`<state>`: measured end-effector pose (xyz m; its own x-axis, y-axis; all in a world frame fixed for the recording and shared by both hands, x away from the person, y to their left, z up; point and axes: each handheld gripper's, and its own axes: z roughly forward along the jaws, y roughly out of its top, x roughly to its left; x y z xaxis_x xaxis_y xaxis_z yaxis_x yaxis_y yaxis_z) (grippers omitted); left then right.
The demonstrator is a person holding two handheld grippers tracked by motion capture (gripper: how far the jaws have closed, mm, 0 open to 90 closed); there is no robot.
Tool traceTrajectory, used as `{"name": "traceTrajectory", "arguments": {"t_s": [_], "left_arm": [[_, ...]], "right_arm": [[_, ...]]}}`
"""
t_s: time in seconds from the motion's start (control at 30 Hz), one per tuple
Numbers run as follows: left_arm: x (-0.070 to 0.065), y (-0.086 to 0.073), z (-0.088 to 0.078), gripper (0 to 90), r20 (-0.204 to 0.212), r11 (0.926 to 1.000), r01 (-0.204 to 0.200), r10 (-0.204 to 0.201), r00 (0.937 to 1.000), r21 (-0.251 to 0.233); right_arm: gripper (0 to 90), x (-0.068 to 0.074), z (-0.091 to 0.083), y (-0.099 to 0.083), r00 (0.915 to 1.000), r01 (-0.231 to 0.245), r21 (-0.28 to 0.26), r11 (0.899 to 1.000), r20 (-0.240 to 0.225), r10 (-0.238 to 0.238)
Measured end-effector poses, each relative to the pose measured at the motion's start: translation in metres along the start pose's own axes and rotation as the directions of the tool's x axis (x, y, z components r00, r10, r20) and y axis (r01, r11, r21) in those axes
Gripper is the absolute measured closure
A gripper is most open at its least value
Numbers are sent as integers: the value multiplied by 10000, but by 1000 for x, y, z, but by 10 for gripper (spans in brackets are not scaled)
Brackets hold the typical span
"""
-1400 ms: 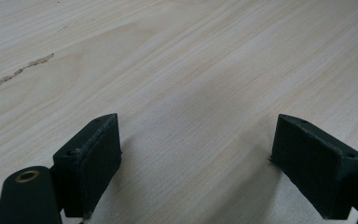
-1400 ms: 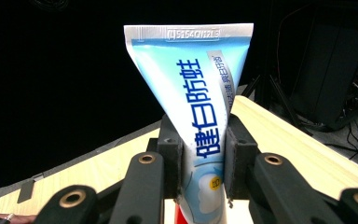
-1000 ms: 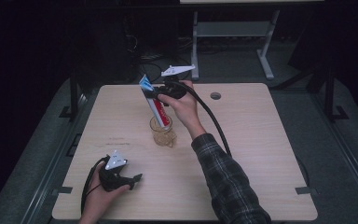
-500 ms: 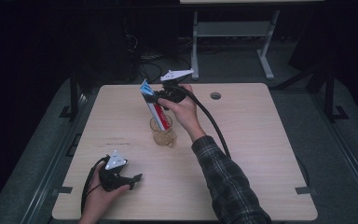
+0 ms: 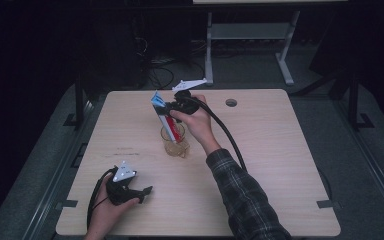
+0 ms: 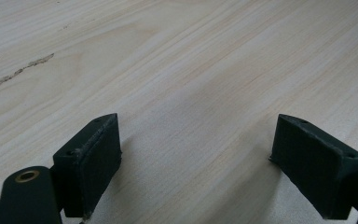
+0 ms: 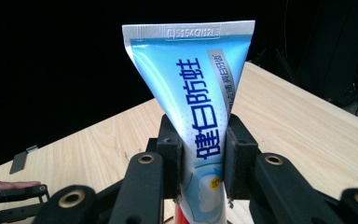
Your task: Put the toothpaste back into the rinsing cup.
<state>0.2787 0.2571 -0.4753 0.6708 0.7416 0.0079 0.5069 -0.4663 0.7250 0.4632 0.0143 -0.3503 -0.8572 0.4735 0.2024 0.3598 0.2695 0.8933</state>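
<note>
A blue, white and red toothpaste tube (image 5: 163, 111) stands tilted with its lower end inside a clear glass cup (image 5: 174, 140) near the middle of the table. My right gripper (image 5: 169, 107) is shut on the tube, held above the cup by the person's right hand. In the right gripper view the tube (image 7: 196, 102) rises between the two black pads (image 7: 170, 156), its crimped flat end on top. My left gripper (image 5: 142, 193) rests near the table's front left, held in the left hand. Its jaws stand open in the left gripper view (image 6: 198, 163), with bare wood between them.
The light wooden table (image 5: 280, 150) has a round cable hole (image 5: 231, 102) at the back right. A black cable (image 5: 227, 135) trails from the right gripper along the plaid sleeve. A metal stand (image 5: 245, 35) and dark floor lie beyond the far edge.
The right gripper has tilted the tube a little more upright over the cup. The left hand and its gripper have stayed where they were.
</note>
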Motion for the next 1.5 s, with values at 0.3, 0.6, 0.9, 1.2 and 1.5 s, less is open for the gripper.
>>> {"name": "traceTrajectory", "arguments": {"t_s": [0.3,0.6,0.9,1.2,1.5], "left_arm": [[0,0,0,145,1,10000,1,-1,10000,-1],[0,0,0,145,-7,10000,0,0,10000,6],[0,0,0,145,-17,10000,5,-5,10000,1],[0,0,0,145,-28,10000,14,-14,10000,-1],[-1,0,0,145,-29,10000,34,-34,10000,-13]], "right_arm": [[716,-1,3,-8,10000,-20,184,9998,-17,20],[716,-3,4,-15,10000,-75,319,9995,13,74],[713,-4,1,-21,9999,-123,382,9992,54,121],[704,-5,-2,-27,9999,-115,467,9988,49,113],[532,-6,-8,-26,9996,-261,253,9993,69,260]]}}
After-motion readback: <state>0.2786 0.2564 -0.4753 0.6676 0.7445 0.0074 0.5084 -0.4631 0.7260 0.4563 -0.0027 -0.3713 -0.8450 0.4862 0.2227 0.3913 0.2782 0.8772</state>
